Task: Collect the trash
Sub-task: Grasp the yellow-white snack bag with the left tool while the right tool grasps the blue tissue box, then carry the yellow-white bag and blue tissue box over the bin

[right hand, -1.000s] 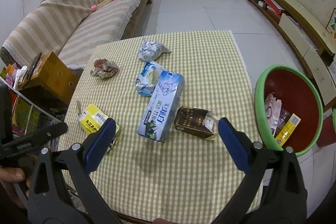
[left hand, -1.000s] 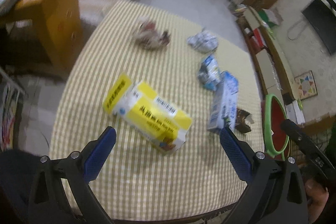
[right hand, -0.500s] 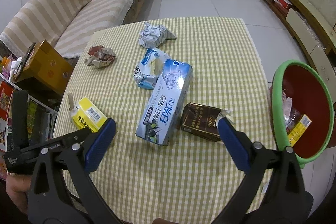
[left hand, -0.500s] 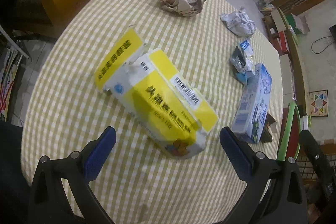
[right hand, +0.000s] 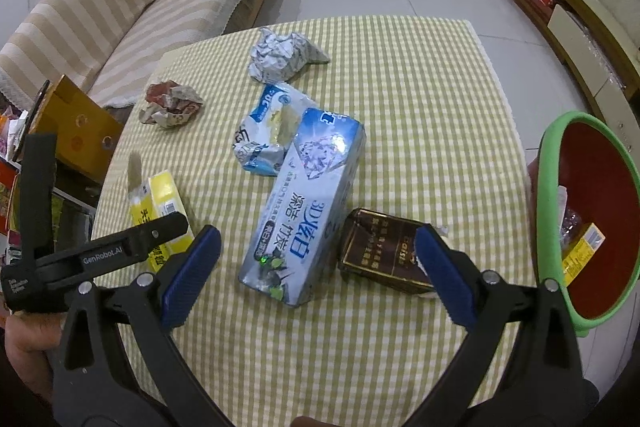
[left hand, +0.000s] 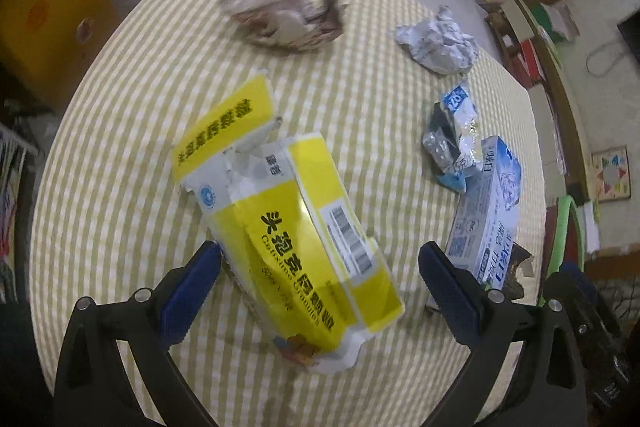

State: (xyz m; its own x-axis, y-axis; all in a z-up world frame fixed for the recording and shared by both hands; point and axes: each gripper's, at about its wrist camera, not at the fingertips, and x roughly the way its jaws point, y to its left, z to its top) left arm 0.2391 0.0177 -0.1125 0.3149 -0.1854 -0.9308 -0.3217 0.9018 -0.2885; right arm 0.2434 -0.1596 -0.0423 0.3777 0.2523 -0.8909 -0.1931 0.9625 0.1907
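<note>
Leftmost, the left tool (left hand: 320, 273) gapes wide astride a torn yellow-and-white cardboard box (left hand: 304, 239) on the checked tabletop (right hand: 420, 115) — the right tool (right hand: 316, 273), equally spread and empty, hovers near a blue-and-white carton (right hand: 312, 203), a green-rimmed red bin (right hand: 560, 219) far right.

Two wrist fisheyes, both looking down along your jaws at the same desk (right hand: 420, 99).

Your left cam sits low and close over the yellow box (left hand: 296, 227), facing across the desk toward the far floor. Your right cam is higher and further back, facing the sofa (right hand: 132, 7). Both share the yellow box (right hand: 160, 203), blue box (left hand: 488, 219) (right hand: 308, 203), crumpled wrappers and green bin rim (left hand: 564, 239) (right hand: 548, 187).
</note>
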